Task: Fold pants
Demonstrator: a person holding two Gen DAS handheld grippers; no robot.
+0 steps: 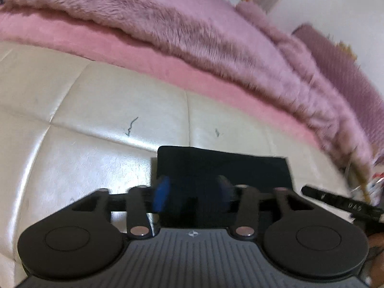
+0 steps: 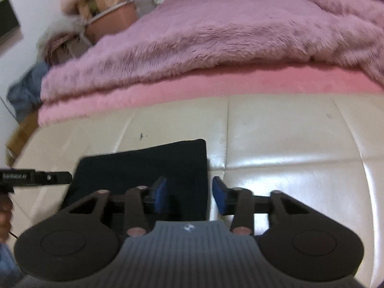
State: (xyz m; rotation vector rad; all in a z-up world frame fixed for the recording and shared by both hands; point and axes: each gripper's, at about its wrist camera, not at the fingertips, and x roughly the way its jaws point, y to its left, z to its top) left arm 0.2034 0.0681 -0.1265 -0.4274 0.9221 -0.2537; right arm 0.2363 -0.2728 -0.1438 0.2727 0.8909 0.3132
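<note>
Hand-held gripper, left (image 1: 192, 192): jaws parted, nothing clamped. Left wrist view: pants (image 1: 223, 168), folded to a dark rectangle, lie flat on the cream bench (image 1: 84, 110) directly beneath and ahead of the pads, long axis running across the view.

Right wrist view: right hand-held gripper (image 2: 189, 192) likewise part open and empty, straddling the pants' (image 2: 144, 165) right edge, one pad over cloth, one over bare bench (image 2: 288, 144). Both grippers equally near. Fold judged nearly complete.
</note>
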